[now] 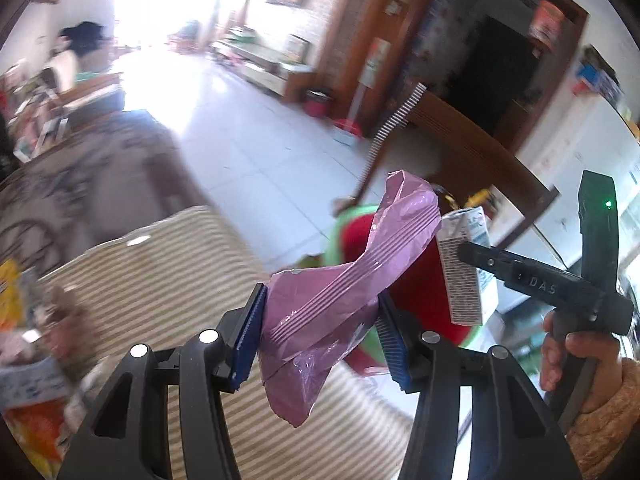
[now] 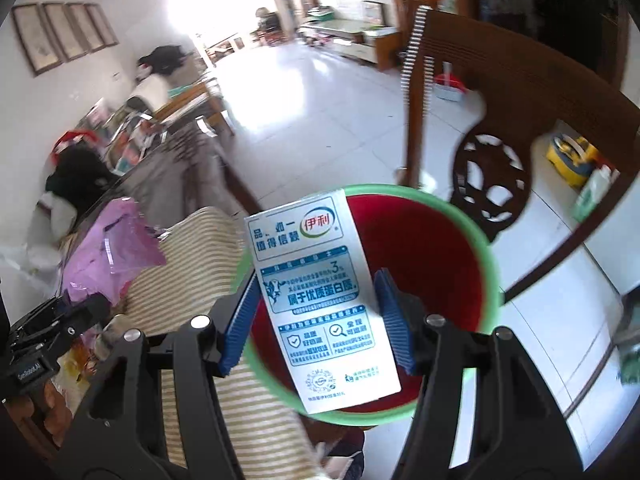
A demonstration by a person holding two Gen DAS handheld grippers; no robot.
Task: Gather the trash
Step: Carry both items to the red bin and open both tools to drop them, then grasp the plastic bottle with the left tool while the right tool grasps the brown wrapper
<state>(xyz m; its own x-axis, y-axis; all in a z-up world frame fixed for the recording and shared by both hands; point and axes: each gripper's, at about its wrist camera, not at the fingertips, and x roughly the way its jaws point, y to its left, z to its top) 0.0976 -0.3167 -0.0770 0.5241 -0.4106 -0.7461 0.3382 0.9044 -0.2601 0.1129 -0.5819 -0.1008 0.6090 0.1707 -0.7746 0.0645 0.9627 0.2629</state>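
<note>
Crumpled pink wrapper (image 1: 320, 304) in left hand-held gripper (image 1: 320, 330), printed milk carton (image 2: 324, 300) in right (image 2: 320, 320).

Both the left gripper (image 1: 320, 336) and the right gripper (image 2: 316, 320) have black slotted frames with round silver screws and ribbed blue pads (image 1: 250, 340), while beside the right gripper's black handle, marked "DAS" under a green light, show bare fingers (image 1: 588, 344) and a tan knitted sleeve (image 1: 604, 428).

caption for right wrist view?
Right gripper holds a milk carton above the red bin.
</note>
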